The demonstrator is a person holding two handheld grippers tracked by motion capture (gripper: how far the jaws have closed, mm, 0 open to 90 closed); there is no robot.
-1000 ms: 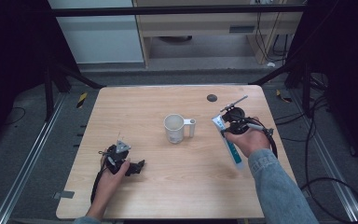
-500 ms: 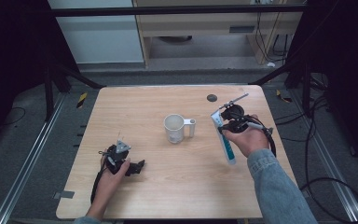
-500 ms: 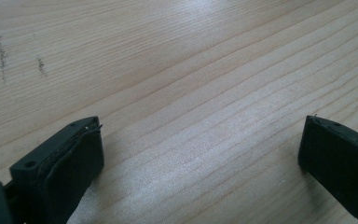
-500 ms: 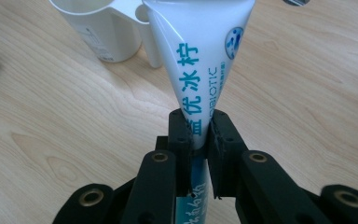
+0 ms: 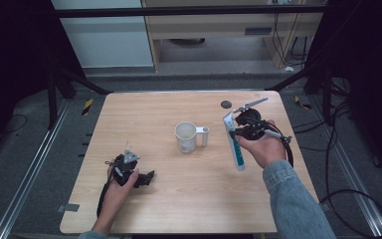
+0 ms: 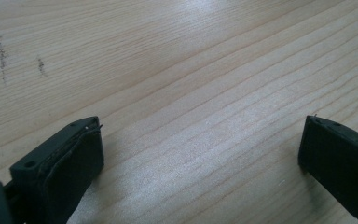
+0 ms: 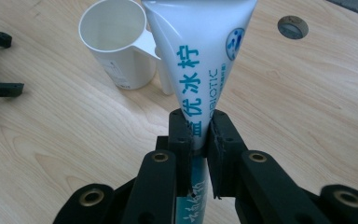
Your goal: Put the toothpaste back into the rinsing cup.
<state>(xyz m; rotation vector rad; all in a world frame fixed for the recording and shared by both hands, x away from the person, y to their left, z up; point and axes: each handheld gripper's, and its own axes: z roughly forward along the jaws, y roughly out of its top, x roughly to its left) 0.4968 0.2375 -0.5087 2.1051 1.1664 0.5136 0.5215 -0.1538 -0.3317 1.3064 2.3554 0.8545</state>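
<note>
A white toothpaste tube (image 7: 200, 60) is pinched by the right gripper (image 7: 200, 133) near its cap end and held above the table (image 5: 179, 199) just right of the white cup (image 5: 186, 137). Its long axis runs toward the table's far edge, crimped end foremost. Carrying seems in hand — next, presumably, lowering into the cup, which calls for tilting upright. The left gripper (image 6: 200, 158) rests spread and empty.

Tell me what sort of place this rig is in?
Probably a lab or workshop data-collection bay: a bare wooden table on dark flooring with metal rails, loose cables on the floor, and a workbench behind.
</note>
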